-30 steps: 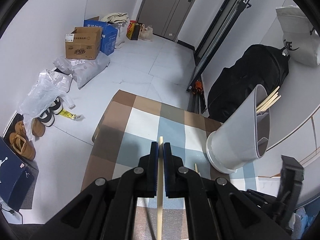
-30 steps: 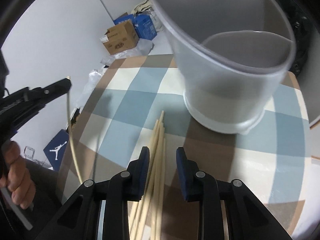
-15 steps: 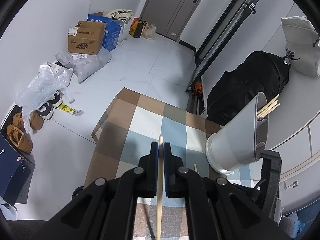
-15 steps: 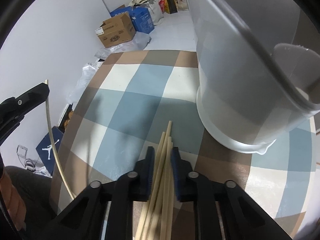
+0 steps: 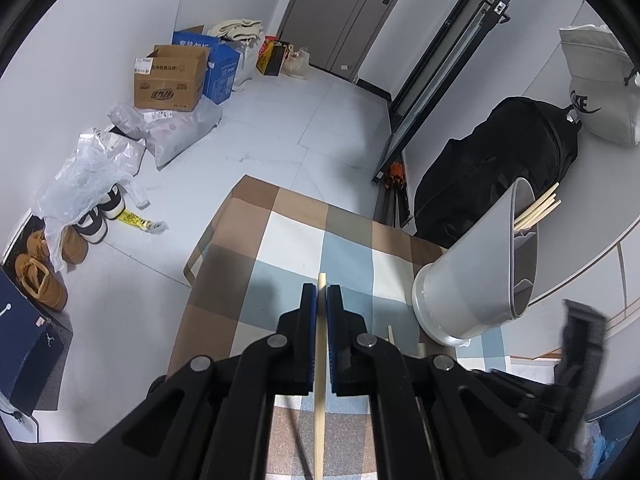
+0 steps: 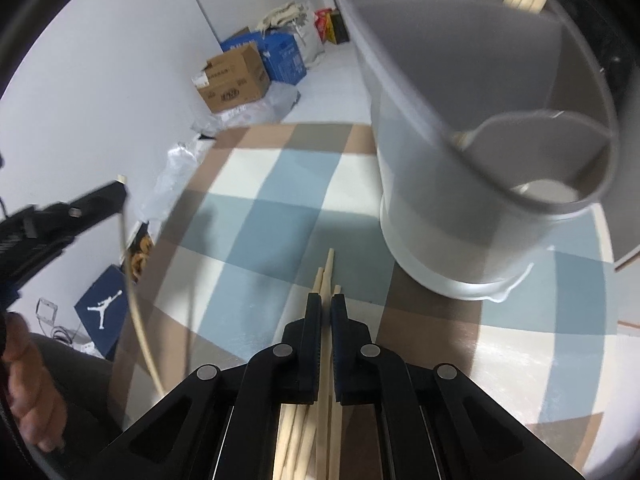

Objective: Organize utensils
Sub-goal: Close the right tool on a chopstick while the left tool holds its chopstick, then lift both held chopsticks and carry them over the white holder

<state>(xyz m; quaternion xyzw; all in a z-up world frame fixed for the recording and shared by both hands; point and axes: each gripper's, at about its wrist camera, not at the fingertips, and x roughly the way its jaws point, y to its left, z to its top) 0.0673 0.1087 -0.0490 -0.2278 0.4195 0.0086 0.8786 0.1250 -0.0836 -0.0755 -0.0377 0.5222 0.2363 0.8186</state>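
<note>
Checked cloth-covered surface (image 6: 280,184), cluttered room behind. Left hand-held gripper (image 5: 321,300) clenched on single chopstick (image 5: 320,380), likely bound for grey divided holder (image 6: 472,152). Right hand-held gripper (image 6: 326,312) pinches one stick from chopstick bundle (image 6: 296,432) lying beside holder.

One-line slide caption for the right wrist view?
Right gripper shut on one chopstick from the pile on the checked tablecloth, beside the grey divided utensil holder.
</note>
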